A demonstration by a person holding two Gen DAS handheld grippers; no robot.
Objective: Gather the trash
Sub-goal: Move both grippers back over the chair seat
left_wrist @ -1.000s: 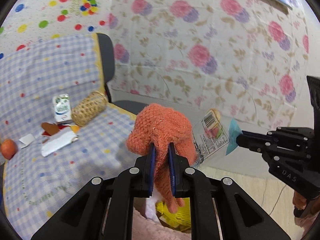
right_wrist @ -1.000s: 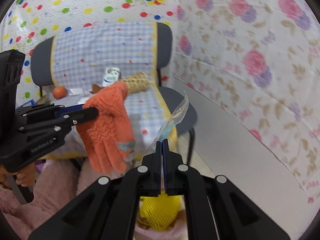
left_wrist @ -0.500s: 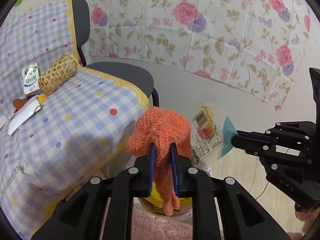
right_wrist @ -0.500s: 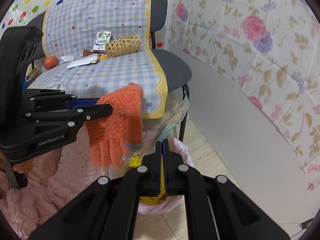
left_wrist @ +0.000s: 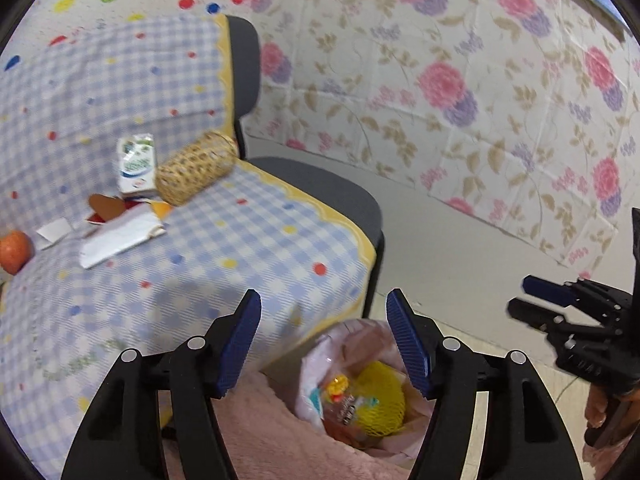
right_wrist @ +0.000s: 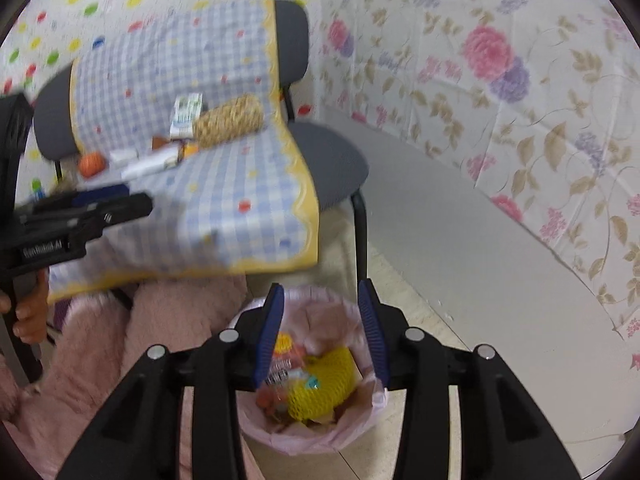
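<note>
Both grippers hang over the bin now, jaws spread wide and gripping nothing. The left gripper [left_wrist: 324, 336] sits above the near edge of the checked cloth [left_wrist: 240, 264]; the right gripper [right_wrist: 322, 328] is directly over the pink-lined bin [right_wrist: 360, 424] on the floor. Inside it: a yellow net [right_wrist: 324, 388] and a clear wrapper [right_wrist: 280, 368] with printing too blurred to read. On the cloth near the chair's back lie a white and green carton [left_wrist: 136, 164], a woven tube [left_wrist: 196, 166], a white packet [left_wrist: 120, 236] and an orange [left_wrist: 14, 250]. The left gripper's body carries white lettering, seemingly "GenRobot.AI".
</note>
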